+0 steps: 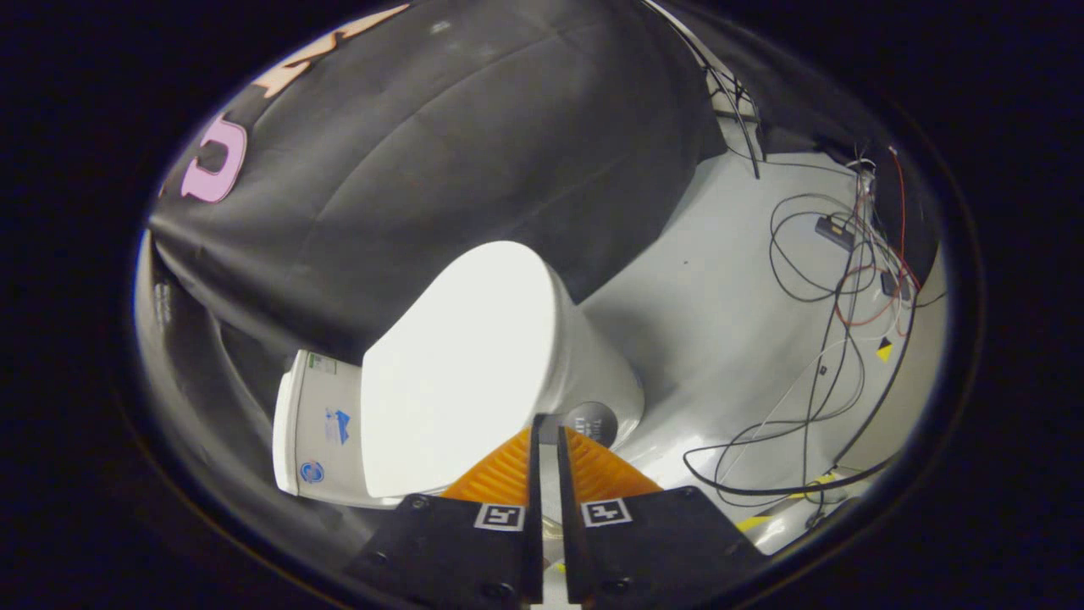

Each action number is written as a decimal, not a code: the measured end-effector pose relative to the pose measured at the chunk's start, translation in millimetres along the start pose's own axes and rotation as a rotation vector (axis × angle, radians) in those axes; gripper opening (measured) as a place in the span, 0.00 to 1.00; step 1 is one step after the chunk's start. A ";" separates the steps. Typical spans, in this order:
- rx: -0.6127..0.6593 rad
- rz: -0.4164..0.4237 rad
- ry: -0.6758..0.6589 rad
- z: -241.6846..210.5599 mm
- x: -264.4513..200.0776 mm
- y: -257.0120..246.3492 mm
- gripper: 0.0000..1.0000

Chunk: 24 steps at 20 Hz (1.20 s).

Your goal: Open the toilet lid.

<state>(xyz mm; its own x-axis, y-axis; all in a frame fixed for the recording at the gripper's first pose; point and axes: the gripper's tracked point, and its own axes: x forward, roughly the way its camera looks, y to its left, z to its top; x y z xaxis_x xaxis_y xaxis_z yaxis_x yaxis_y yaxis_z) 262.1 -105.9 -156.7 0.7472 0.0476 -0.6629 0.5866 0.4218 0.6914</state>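
Right now my tongs [547,432] are clenched nearly together, the two orange ribbed fingers [500,470] standing side by side with only a thin slit between them and nothing held in it. Their tips sit just at the lower edge of the toilet lid [461,364], though I cannot tell whether they touch it. That lid, white and glaring under the light, lies closed and flat over the toilet bowl [597,364], its rounded front edge pointing away from me toward the black cloth wall [440,152]. At its hinge end stands the tank [318,428], close to the cloth, so there is little room on that side. On the other side of the bowl the pale grey floor [720,313] lies open and wide. Farther off, loose cables [813,263] coil in loops across it, black, white and red, and one thick black cable [762,487] curves near my right finger. A small yellow and black marker [883,349] lies among the wires. On the tank I see a green sticker, a blue logo and a round blue badge, all too small to read. A dark round label [597,424] sits on the bowl just beyond my fingertips, its writing blurred. Each black finger mount carries a square black-and-white coded tag [500,516].
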 end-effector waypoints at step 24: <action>0.277 0.302 0.017 23.3 44.4 -8.5 0.15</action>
<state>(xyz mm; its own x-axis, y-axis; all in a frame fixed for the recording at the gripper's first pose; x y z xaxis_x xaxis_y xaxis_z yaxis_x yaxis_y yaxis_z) 297.6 -128.5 -185.3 0.8947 0.1478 -0.4216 0.4055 0.1273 0.9052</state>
